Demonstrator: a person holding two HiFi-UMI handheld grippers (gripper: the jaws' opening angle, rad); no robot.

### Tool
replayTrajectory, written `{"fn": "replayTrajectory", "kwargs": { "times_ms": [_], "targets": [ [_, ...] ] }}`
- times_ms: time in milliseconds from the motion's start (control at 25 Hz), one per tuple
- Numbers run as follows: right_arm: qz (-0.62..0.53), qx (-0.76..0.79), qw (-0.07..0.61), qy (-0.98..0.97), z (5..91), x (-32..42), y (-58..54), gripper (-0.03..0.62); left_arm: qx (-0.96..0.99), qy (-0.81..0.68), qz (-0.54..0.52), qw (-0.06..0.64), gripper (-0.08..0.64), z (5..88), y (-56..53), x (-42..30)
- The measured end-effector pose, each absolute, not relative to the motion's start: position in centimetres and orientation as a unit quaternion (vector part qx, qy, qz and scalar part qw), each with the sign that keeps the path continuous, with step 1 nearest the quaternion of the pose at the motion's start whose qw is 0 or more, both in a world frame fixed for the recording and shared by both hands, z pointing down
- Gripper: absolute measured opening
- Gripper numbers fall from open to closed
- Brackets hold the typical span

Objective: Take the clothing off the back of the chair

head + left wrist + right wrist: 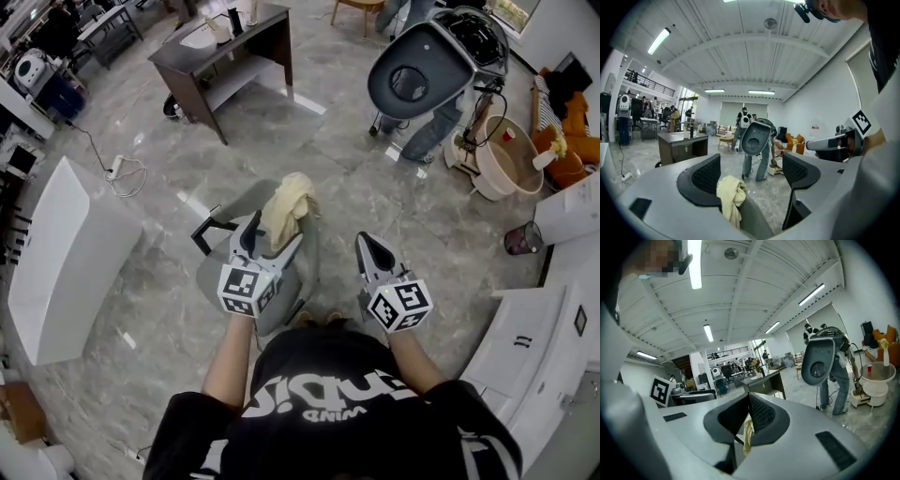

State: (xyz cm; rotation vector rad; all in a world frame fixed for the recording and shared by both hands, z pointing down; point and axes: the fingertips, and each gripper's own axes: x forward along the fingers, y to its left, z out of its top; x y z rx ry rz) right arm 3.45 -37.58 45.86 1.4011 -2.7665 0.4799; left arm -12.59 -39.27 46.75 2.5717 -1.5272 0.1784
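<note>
1. Pale-yellow crumpled cloth garment (286,206) hangs over grey padded chair back (305,277); not taken off yet.
2. Left gripper (267,236): jaws spread wide, garment betw. them, unpinched.
3. Right gripper (375,248): jaws pressed together, empty.
4. Left to do: pinch, lift clear.

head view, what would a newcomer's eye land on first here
The pale yellow cloth draped over the grey chair at centre, with the left gripper open right at it and the right gripper shut alongside. Next, the big grey seat shell at upper right, with a person in jeans behind it.
</note>
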Motion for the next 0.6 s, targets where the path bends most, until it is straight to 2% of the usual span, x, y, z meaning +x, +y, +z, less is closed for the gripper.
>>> {"fn": "replayTrajectory", "kwargs": {
  "times_ms": [600],
  "targets": [
    [0.162,0.452,0.022,-0.877,46.6,4.1,-38.8,0.014,0.839,-0.497,0.183,0.126,0.403,61.1,-48.3,-12.4]
  ]
}}
